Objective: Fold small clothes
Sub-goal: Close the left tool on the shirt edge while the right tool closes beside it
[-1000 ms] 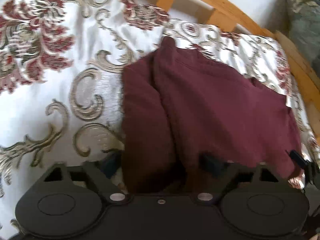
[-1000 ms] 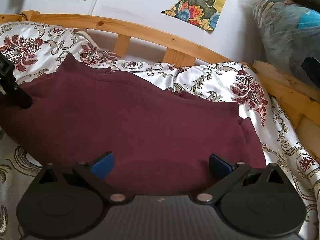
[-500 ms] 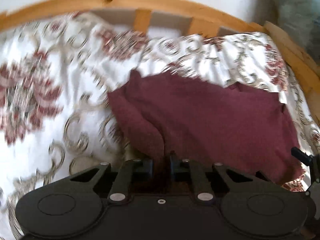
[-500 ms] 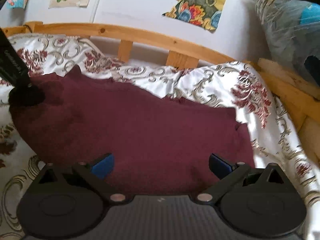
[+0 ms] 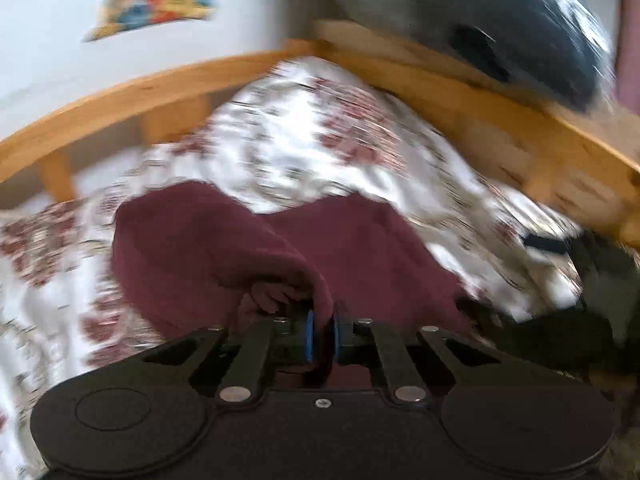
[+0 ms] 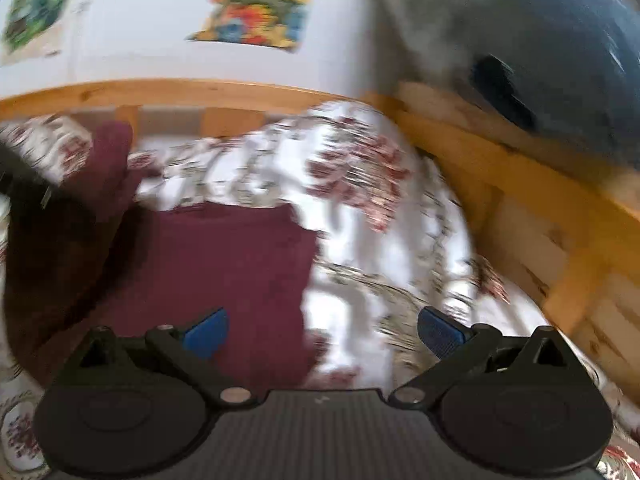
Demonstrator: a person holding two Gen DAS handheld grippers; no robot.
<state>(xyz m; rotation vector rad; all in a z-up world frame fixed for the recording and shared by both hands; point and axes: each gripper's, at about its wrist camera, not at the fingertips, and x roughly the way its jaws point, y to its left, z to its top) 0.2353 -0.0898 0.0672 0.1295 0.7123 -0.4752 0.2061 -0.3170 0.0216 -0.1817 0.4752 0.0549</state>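
One maroon garment point(image 5: 192, 248) lies on the floral bedspread point(image 5: 320, 128) of a wooden-framed bed point(image 5: 120, 100). The left wrist view alone shows the grip: the left gripper point(image 5: 321, 334) has just closed its jaws, and a bunched fold of the garment is pinched between the blue pads, lifted clear of the rest of the cloth. The right wrist view alone shows the right gripper point(image 6: 322, 330) with jaws spread wide and nothing between them, above the garment's near edge and the bedspread beside it. That view also shows two pictures on the wall; the left view shows one point(image 5: 156, 0). A dark bundle point(image 6: 560, 60) sits on the bed frame in both. Both frames are blurred. Count: one garment, two grippers.
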